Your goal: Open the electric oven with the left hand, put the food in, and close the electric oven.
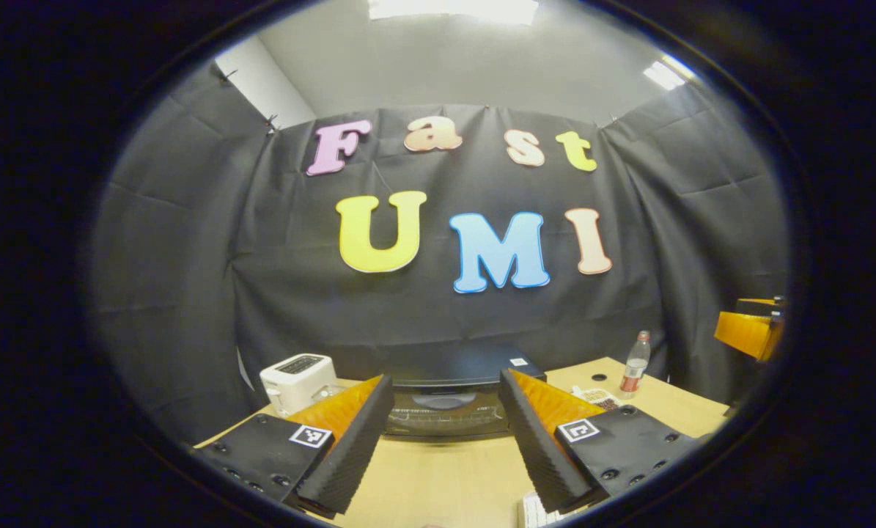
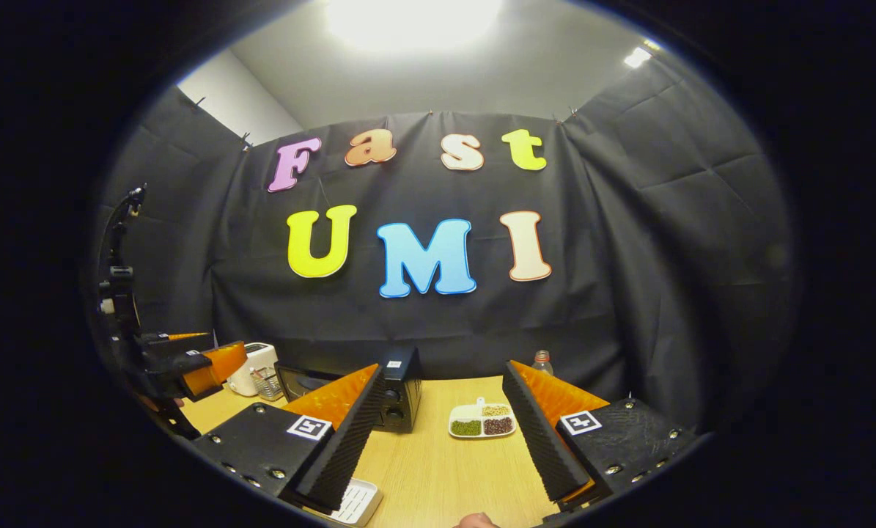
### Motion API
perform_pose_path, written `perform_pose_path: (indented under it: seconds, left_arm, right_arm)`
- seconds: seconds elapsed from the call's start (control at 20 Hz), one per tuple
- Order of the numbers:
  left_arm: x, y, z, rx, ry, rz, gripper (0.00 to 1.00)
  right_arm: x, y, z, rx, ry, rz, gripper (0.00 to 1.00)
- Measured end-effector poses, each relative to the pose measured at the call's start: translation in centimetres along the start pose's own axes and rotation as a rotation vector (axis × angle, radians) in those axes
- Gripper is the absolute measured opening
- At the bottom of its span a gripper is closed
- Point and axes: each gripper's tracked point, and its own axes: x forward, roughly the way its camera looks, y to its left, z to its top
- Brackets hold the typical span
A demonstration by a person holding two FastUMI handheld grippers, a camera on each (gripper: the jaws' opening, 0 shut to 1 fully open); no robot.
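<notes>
The black electric oven (image 1: 445, 403) stands on the wooden table, straight ahead of my left gripper (image 1: 445, 381). Its glass door faces me and looks closed, with a rack visible behind it. My left gripper is open, above the table and short of the oven, holding nothing. In the right gripper view the oven (image 2: 397, 396) sits left of centre. My right gripper (image 2: 441, 370) is open and empty over the table. A white divided dish of beans and grains (image 2: 481, 422) lies between its fingers, farther off. The left gripper (image 2: 203, 367) shows at the far left.
A white toaster (image 1: 298, 378) stands left of the oven. A bottle (image 1: 635, 367) stands at the table's back right, near the divided dish (image 1: 599, 398). A white ribbed tray (image 2: 357, 502) lies close under my right gripper. The other gripper's orange part (image 1: 749, 330) hangs at the far right.
</notes>
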Motion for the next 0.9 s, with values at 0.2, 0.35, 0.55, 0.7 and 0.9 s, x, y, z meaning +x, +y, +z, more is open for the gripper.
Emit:
perform_pose_path:
  seconds: [0.2, 0.35, 0.55, 0.7, 0.9]
  left_arm:
    - [-4.9, -0.3, 1.3, -0.021, -0.012, 0.052, 1.0]
    - [-7.5, -0.4, 1.8, -0.014, -0.018, 0.064, 1.0]
    - [-10.2, 0.9, 2.2, 0.002, -0.027, 0.079, 1.0]
    - [-11.4, 2.5, 1.6, 0.008, -0.017, 0.095, 0.95]
    - [-11.7, 4.1, 2.2, 0.015, -0.028, 0.097, 1.0]
  right_arm:
    - [-2.3, -1.3, 1.0, 0.0, -0.015, 0.033, 0.98]
    - [-3.7, -1.9, 1.7, -0.014, -0.017, 0.038, 0.97]
    - [-4.5, -1.4, 2.4, -0.016, -0.04, 0.041, 0.98]
    - [-4.8, -0.1, 2.8, 0.0, -0.045, 0.049, 0.98]
    - [-4.6, 1.7, 3.7, -0.002, -0.067, 0.06, 0.98]
